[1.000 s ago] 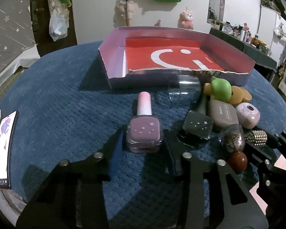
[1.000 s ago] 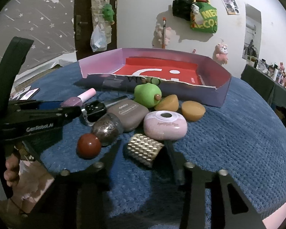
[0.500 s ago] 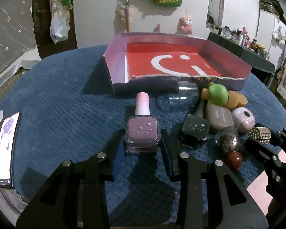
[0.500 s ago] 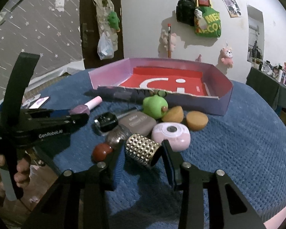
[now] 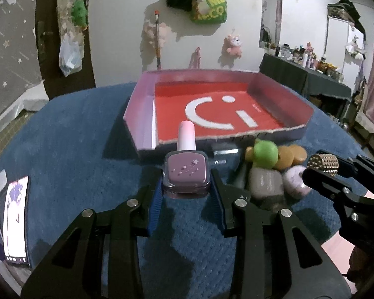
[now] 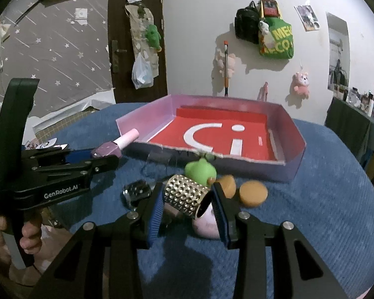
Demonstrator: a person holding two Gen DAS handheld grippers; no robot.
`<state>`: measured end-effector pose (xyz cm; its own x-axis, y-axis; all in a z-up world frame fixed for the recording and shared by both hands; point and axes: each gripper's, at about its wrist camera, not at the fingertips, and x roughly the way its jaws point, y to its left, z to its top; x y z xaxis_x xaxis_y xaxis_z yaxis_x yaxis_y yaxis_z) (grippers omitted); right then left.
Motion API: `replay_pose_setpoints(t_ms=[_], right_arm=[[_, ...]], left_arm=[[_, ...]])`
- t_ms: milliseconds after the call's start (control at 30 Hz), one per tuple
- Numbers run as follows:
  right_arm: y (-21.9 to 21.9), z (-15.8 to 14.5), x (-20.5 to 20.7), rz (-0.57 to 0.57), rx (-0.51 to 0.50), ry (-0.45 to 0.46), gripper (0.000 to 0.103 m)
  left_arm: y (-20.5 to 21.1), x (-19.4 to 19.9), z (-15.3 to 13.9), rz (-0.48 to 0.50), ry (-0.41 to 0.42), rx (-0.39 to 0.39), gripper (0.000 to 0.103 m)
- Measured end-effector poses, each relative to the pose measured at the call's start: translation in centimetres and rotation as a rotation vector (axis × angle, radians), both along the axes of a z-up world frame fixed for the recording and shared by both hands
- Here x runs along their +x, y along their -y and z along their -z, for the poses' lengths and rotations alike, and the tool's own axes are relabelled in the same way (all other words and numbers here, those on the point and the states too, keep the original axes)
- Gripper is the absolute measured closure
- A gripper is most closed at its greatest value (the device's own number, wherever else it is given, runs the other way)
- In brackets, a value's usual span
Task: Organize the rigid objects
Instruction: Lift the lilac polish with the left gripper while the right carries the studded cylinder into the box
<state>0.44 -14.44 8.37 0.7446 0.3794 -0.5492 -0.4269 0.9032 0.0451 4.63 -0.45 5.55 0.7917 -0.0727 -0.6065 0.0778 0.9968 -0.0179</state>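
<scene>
In the left wrist view, our left tool (image 5: 186, 191) is clamping the mauve nail polish bottle (image 5: 186, 174) before the empty red-floored tray (image 5: 142, 114). In the right wrist view, our right tool (image 6: 188, 205) is gripping the studded gold cylinder (image 6: 187, 195) above the remaining pile; nothing is trayed yet.

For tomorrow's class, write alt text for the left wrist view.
The left gripper holds a purple nail polish bottle above a blue cloth, facing an open tray with a red floor. At right, the right gripper holds a studded gold cylinder.
</scene>
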Motion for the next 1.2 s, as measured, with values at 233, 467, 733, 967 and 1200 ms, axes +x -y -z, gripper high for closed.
replay_pose_setpoints(t_ms=[233,467,733,967,1200], right_arm=[[0.6,-1.5,2.3,-0.003,0.029,-0.007,0.063],[1.1,-2.8,5.0,-0.006,0.032,-0.009,0.063],[1.1,-3.6,8.6,-0.005,0.014,-0.015,0.063],[0.9,-3.2,11.8,-0.008,0.022,-0.052,0.063],[0.9,-2.5,15.1,0.012,0.033,-0.087,0.063]], left_arm=[[0.8,1.2,-2.1,0.027,0.053,0.025,0.070],[1.1,3.2,-3.4,0.053,0.070,0.013,0.070],[1.0,6.1,-3.8,0.063,0.062,0.009,0.070],[1.0,9.1,-3.5,0.062,0.041,0.008,0.069],[0.5,12.1,-2.6,0.052,-0.004,0.008,0.070]])
